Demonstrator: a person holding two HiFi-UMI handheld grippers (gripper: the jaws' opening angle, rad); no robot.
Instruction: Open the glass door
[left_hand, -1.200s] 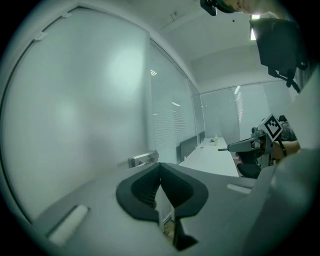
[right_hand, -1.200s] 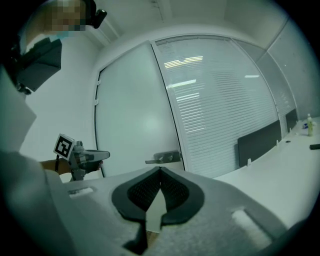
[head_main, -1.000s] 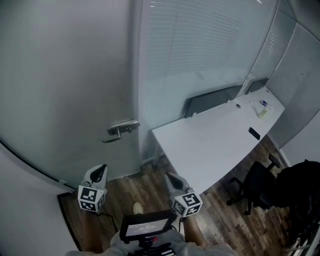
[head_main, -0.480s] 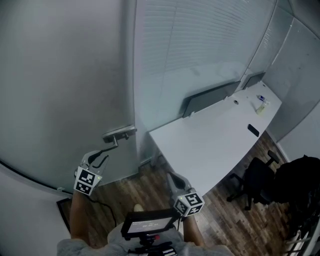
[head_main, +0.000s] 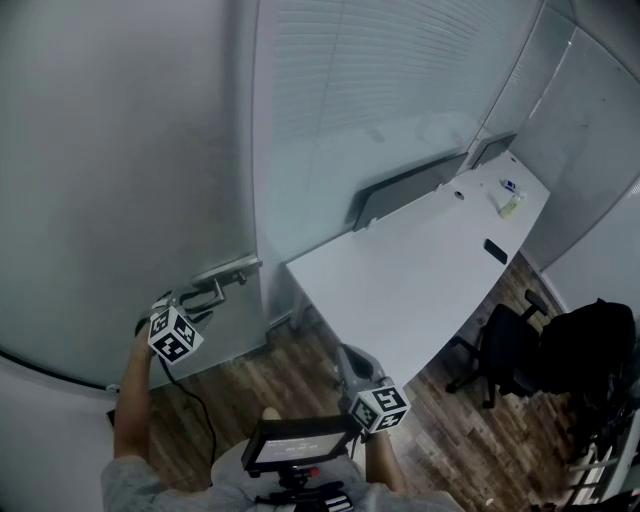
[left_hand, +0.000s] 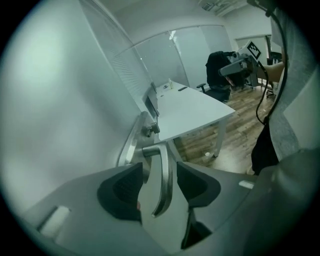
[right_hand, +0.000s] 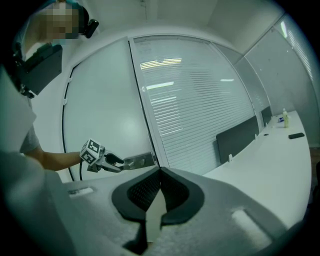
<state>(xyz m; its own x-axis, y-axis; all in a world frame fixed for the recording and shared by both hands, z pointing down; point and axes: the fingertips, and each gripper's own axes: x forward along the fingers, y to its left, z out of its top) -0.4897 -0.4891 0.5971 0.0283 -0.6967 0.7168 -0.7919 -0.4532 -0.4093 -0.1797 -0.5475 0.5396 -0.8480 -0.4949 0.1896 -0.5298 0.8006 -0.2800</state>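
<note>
**Glass door** (head_main: 120, 150): frosted, flush with its frame, shut as far as shows.
**Lever handle** (left_hand: 164, 172): on the door's free edge, roughly level.
**Left claw** (head_main: 193, 300): jaws just opened wide, straddling the lever without pressing on it, apparently placed to grip it.
**Right claw** (right_hand: 159, 192): pinched together, empty, held back beside the bench (head_main: 420, 290), seemingly spare.

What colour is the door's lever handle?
Silver, brushed metal. The door handle shows best in the left gripper view.

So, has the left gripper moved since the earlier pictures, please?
Yes: the left gripper moved up-frame to the door handle; its jaws have just been opening, with the handle between them.
</note>
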